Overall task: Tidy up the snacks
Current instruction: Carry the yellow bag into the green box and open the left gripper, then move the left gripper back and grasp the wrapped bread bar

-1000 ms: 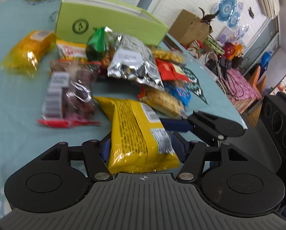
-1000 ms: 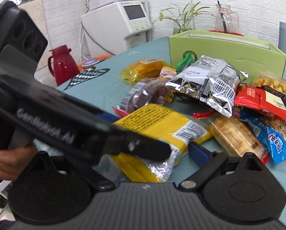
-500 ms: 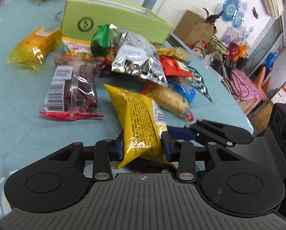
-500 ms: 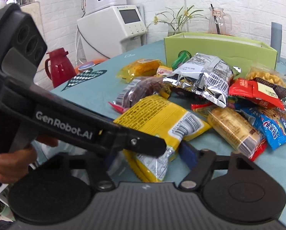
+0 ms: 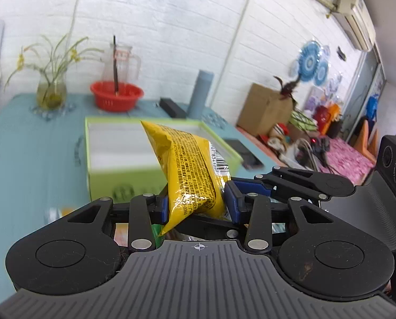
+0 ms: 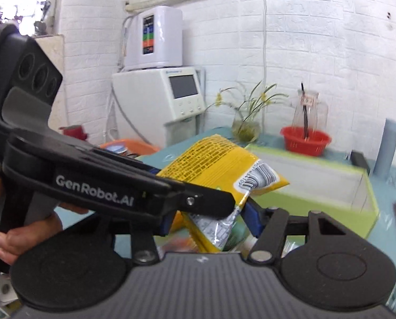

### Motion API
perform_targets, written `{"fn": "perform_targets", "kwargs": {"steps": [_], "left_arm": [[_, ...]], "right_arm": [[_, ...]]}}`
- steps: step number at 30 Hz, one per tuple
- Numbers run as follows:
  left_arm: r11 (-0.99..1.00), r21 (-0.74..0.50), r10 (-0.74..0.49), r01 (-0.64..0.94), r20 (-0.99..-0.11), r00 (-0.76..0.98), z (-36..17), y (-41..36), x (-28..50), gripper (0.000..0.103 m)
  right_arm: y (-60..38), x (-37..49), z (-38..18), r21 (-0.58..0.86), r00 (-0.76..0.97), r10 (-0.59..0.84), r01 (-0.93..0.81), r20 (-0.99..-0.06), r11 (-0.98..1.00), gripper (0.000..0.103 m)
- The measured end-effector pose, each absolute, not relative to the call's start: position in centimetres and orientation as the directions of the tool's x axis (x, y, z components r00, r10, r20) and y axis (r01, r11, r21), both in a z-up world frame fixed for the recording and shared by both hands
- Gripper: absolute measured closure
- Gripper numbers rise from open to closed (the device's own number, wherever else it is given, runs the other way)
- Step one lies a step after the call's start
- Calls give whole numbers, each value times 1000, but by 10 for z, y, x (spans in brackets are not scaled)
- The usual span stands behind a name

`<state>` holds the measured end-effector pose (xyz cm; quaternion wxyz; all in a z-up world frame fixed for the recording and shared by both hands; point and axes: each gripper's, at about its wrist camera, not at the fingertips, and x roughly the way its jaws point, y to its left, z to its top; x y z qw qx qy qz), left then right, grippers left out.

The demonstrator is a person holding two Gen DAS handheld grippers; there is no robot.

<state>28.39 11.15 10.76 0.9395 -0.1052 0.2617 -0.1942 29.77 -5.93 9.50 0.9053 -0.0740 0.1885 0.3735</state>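
A yellow snack packet [image 5: 190,170] is pinched at its lower end between the blue pads of my left gripper [image 5: 196,203] and held in the air, tilted up. It shows in the right wrist view too [image 6: 219,164]. My right gripper [image 6: 211,224] is shut on the same packet's crimped end, right beside the left gripper's body [image 6: 91,186]. An open green box [image 5: 118,148] with a white inside stands on the teal table just beyond the packet; it shows in the right wrist view as well [image 6: 317,186]. The other snacks are mostly hidden below the grippers.
A red basket [image 5: 116,98], a glass jug [image 5: 120,61], a vase with flowers [image 5: 50,90] and a grey cylinder [image 5: 201,90] stand behind the box. A white machine [image 6: 160,101] stands at the far left. Clutter lies beyond the table's right edge.
Both grippers have lifted the yellow packet off the table and carried it up toward the green box. The snack pile has dropped out of view below.
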Motion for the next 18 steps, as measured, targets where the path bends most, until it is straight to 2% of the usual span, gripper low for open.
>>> {"fn": "perform_targets", "kwargs": {"steps": [4,9,10,12,15,17,18], "left_arm": [[906,-310,-409,288,-469,782,107,124,369,84],[913,-332,-388,237,-526,757,69,144,451,81],[922,-320,-367,219,-538,759,60,148,463,79],[938,-297,-323,180,-556,766,48,155,474,59],[939,-308,-304,153,-534,789,48,167,466,53],[933,-324,-307,156,-490,816,60,172,444,47],[933,-323,-305,158,-477,825,65,173,434,44]], "right_arm": [[-35,377,99,-9,644,617,-695,-453,719,39],[-8,461,65,27,582,588,-697,-561,716,39],[-4,472,57,42,564,587,-700,-581,713,39],[1,487,43,66,535,583,-700,-612,711,38],[-11,482,46,55,571,578,-682,-583,729,34],[-29,465,61,56,602,596,-677,-531,734,22],[-36,452,68,55,614,603,-676,-510,735,21]]}}
